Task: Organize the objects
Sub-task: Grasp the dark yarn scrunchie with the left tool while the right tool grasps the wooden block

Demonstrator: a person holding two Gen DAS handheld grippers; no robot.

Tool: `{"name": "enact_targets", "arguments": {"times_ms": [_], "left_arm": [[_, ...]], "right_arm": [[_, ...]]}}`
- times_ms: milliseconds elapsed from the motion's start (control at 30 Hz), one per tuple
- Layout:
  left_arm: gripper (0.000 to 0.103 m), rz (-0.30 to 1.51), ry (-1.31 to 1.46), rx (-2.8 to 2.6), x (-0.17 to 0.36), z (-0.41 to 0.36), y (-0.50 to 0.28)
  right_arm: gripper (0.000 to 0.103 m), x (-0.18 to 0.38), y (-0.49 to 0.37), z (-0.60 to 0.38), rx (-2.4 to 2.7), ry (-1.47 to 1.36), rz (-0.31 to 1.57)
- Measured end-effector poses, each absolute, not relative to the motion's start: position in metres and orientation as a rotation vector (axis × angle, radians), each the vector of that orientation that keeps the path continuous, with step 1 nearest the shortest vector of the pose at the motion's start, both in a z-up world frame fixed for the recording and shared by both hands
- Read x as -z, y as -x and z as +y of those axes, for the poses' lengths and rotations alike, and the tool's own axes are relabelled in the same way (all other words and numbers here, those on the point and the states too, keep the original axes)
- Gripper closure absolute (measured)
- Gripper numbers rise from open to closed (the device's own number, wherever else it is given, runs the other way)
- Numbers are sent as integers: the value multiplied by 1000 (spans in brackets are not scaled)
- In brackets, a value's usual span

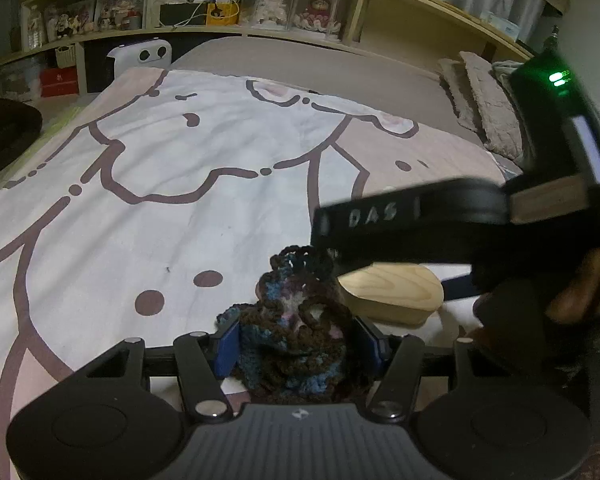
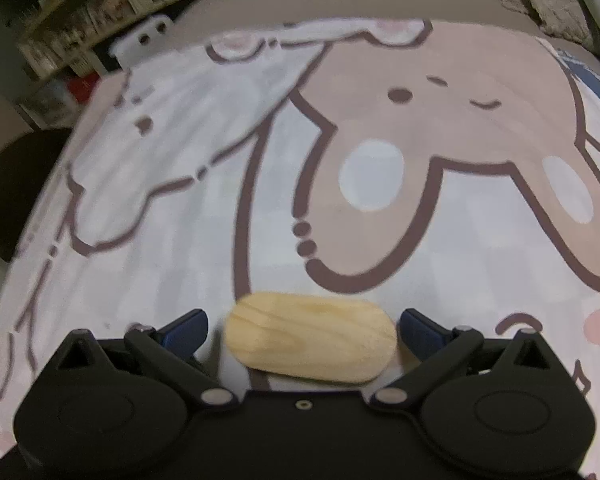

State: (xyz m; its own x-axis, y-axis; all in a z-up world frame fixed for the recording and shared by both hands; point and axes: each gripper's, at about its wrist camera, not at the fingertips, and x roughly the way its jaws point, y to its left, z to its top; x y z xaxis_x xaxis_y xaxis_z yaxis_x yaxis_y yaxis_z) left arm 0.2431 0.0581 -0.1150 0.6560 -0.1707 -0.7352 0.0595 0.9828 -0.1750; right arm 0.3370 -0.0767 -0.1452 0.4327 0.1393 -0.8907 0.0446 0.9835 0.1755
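Observation:
A crocheted piece of brown and blue yarn (image 1: 300, 320) bunches up on the blanket, and my left gripper (image 1: 298, 338) is shut on it, both blue pads (image 1: 228, 344) pressing into the yarn. Right beside it lies a pale wooden oval block (image 1: 392, 292). In the right wrist view that wooden block (image 2: 312, 340) sits between the jaws of my right gripper (image 2: 304, 322), which stands open with a gap on either side. The black housing of the right-hand tool (image 1: 412, 220) and a hand (image 1: 580, 292) hang over the block in the left wrist view.
A cartoon-print blanket (image 1: 180, 168) covers the bed. Grey pillows (image 1: 484, 112) lie at the far right. A shelf of dolls and boxes (image 1: 284, 8) runs behind the bed, a white device (image 1: 144, 56) stands at its far edge, and a dark shape (image 1: 4, 132) is at left.

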Motion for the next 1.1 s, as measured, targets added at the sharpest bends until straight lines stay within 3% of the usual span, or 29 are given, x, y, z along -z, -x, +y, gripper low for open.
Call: {"name": "enact_targets", "arguments": {"times_ms": [100,167,567,1100], "left_arm": [[44,851,134,128,115,56,-243],[44,853,132,129,115,56,-242],[57,848,167,155,104,59,-239],[60,792,169,230,67,51,-214]], "right_arm": [[2,150,-337,-80,-60,-203,1122],[9,149,-334,-82,-93,-216,1102],[9,122,-312,-112,-101,-160,1007],[9,68,-240,-167,-139,-146,890]]}}
